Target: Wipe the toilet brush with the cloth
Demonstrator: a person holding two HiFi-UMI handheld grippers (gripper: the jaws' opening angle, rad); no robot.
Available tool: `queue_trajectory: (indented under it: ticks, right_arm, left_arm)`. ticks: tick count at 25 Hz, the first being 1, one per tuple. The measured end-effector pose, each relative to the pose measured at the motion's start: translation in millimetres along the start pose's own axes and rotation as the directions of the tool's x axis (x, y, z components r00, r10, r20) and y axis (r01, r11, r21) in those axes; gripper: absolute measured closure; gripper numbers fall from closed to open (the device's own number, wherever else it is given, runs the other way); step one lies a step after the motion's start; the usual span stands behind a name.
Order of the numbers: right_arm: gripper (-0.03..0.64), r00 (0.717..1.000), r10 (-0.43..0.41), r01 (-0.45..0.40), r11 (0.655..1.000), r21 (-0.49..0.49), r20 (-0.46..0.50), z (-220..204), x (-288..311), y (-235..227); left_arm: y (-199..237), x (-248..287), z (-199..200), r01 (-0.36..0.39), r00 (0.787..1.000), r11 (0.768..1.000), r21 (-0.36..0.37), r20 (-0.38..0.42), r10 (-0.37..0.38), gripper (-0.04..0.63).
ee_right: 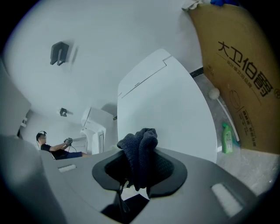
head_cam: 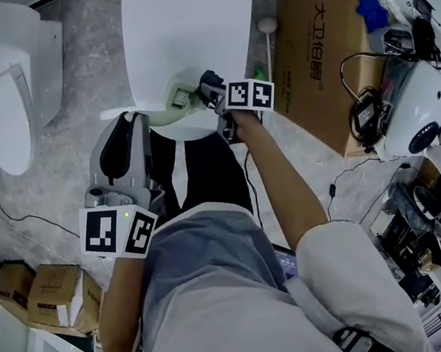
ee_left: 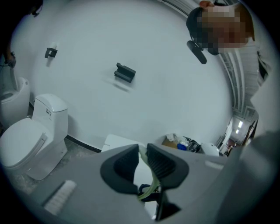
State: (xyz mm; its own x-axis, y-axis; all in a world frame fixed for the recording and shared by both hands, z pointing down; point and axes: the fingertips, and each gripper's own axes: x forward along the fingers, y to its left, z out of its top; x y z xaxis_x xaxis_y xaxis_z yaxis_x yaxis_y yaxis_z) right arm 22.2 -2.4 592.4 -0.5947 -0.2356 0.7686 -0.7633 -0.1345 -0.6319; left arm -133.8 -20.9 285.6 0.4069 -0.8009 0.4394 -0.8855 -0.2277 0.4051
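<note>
Apparently the wiping is at its start or somewhere in its middle; I cannot judge which one. My left gripper (ee_left: pixel 142 154) has its jaws closed on the thin pale-green stem of the toilet brush (head_cam: pixel 173 113). In the head view the brush lies across in front of my body, at the near edge of the white toilet lid (head_cam: pixel 184 23). My right gripper (ee_right: pixel 140 165) has its jaws pressed on the dark cloth (ee_right: pixel 140 142), which stands up between them as a bunch. In the head view the cloth end of the right gripper is just beside the far end of the brush, but I cannot see if they really touch. So both things are in hand and brought together, and this part is done. What is left, in my opinion, is the rubbing along the brush, and the pictures do not show how clean it is.
</note>
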Motion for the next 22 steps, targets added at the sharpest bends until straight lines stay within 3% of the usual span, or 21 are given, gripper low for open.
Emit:
queue_trajectory:
  ticks: [6, 13, 22]
  right_arm:
    - [0.503, 0.998, 0.052, -0.055, 0.995, 0.087, 0.040, 1, -5, 6]
    - [0.503, 0.995, 0.078, -0.084, 0.991, 0.105, 0.058, 1, -13, 16]
    - [0.503, 0.995, 0.097, -0.097, 0.995, 0.002, 0.033, 4, -22, 33]
  left_arm:
    - [0, -1, 0, 0.003, 1.000, 1.000, 0.000, 0.001, -0.003, 0.595]
    - [-1, -1, 0, 0.009, 1.000, 1.000, 0.004, -0.006, -0.009, 0.595]
    - [1, -4, 0, 0.013, 1.000, 1.000, 0.006, -0.007, -0.013, 0.595]
